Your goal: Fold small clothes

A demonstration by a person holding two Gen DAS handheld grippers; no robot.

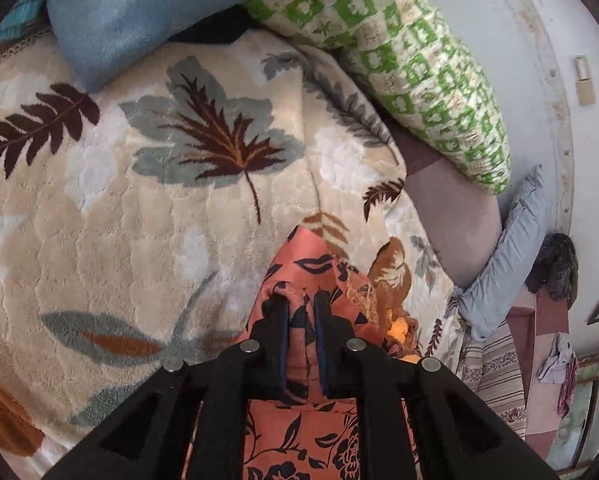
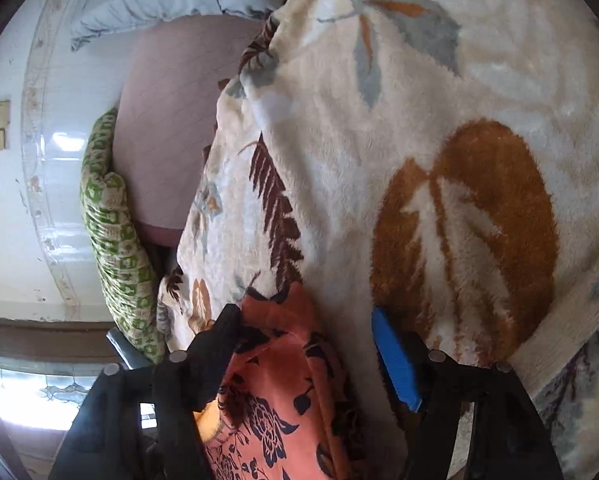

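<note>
The left gripper (image 1: 301,300) points forward and slightly down over the bed, its two black fingers (image 1: 277,332) drawn close together and clamped on a bunched ridge of the orange garment (image 1: 319,264). The cloth, printed with black flowers and leaves, rises between the pads, pokes out beyond the tips toward the far side, and hangs back under the gripper body toward the near edge of the view.

The right gripper (image 2: 303,320) is rolled to one side, so the room appears tilted in its camera. Its fingers stand wide apart: the left finger (image 2: 215,352) presses against the edge of the orange garment (image 2: 283,368), while the one with the blue pad (image 2: 395,360) sits well to the right over the blanket, clear of the cloth. The garment fills only the left part of the gap between them.

The garment lies on a cream plush blanket (image 1: 139,200) with brown, rust and grey leaf motifs, which covers the bed. At the far side sit a blue pillow (image 1: 139,12) and a green-and-white patterned pillow (image 1: 427,72), next to a pale wall (image 1: 539,20). A mauve sheet (image 2: 171,128) shows beside the blanket's edge.
</note>
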